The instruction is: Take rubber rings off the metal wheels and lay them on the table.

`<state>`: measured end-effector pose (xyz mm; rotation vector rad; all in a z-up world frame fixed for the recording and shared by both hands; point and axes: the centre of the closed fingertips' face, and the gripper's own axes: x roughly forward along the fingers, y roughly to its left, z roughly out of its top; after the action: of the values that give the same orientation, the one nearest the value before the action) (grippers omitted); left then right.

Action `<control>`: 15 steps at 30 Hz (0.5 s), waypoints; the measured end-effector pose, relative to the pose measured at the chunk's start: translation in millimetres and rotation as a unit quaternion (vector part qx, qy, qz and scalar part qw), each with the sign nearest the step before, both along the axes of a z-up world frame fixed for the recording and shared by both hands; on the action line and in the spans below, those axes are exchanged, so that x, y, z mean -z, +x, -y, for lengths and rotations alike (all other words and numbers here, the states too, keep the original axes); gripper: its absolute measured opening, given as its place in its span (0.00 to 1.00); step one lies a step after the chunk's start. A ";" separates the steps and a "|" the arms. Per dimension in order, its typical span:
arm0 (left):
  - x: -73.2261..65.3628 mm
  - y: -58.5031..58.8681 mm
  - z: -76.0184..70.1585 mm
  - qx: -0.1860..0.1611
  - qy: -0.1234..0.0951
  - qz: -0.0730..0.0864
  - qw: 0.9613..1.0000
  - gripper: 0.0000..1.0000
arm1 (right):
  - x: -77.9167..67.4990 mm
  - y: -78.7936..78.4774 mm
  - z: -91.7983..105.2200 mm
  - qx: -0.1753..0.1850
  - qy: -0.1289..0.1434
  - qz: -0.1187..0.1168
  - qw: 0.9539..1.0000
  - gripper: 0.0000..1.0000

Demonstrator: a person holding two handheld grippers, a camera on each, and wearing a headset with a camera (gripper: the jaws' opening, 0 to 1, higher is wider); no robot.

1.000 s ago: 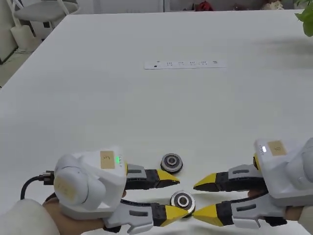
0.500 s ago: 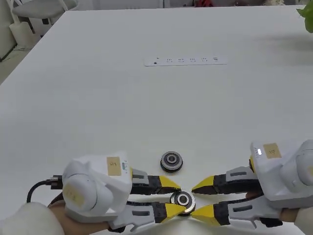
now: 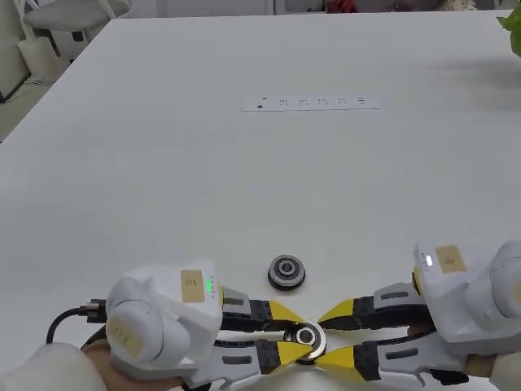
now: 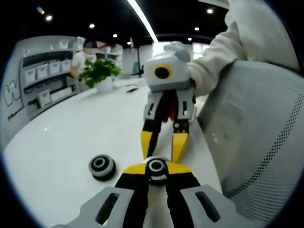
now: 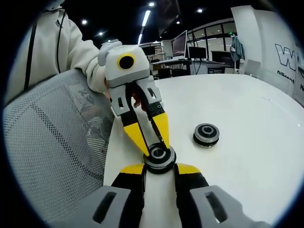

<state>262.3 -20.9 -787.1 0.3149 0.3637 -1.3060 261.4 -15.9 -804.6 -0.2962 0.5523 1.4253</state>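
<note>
Two small metal wheels with dark rubber rings lie near the table's front edge. The nearer wheel sits between both grippers. My left gripper comes in from the left, its yellow tips pinched on the wheel. From the right, my right gripper has its tips close on either side of the wheel's edge, still slightly apart. The second wheel lies free just beyond. Each gripper view faces the other gripper: the right gripper, the left gripper.
A white power strip lies flat further back on the white table. A mesh chair back and the person's pale sleeves are behind the grippers. A potted plant stands at the far right of the table.
Both grippers have moved in toward the nearer wheel from either side. The left jaws have narrowed onto it. The second wheel has stayed put.
</note>
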 end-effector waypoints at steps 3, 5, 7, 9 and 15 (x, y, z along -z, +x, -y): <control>0.1 0.4 -0.6 0.000 0.000 0.000 1.000 0.14 | 0.3 -0.7 0.6 -0.001 -0.002 0.000 1.000 0.21; 0.1 0.7 -0.7 -0.001 -0.001 0.000 1.000 0.14 | 0.3 -0.7 1.6 -0.001 -0.003 0.000 1.000 0.19; 0.0 0.9 -0.6 -0.002 -0.001 0.001 1.000 0.14 | 0.3 -0.8 3.0 -0.001 -0.005 0.000 1.000 0.18; 0.0 1.1 -0.6 -0.003 -0.001 0.001 1.000 0.14 | 0.0 -1.0 3.6 -0.001 -0.007 0.002 1.000 0.16; 0.5 1.8 -0.2 -0.004 -0.001 0.001 1.000 0.14 | 0.3 -0.6 3.4 -0.003 -0.013 0.008 1.000 0.16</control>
<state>264.1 -20.7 -787.6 0.3120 0.3610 -1.2982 260.9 -19.2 -804.9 -0.3301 0.5590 1.4218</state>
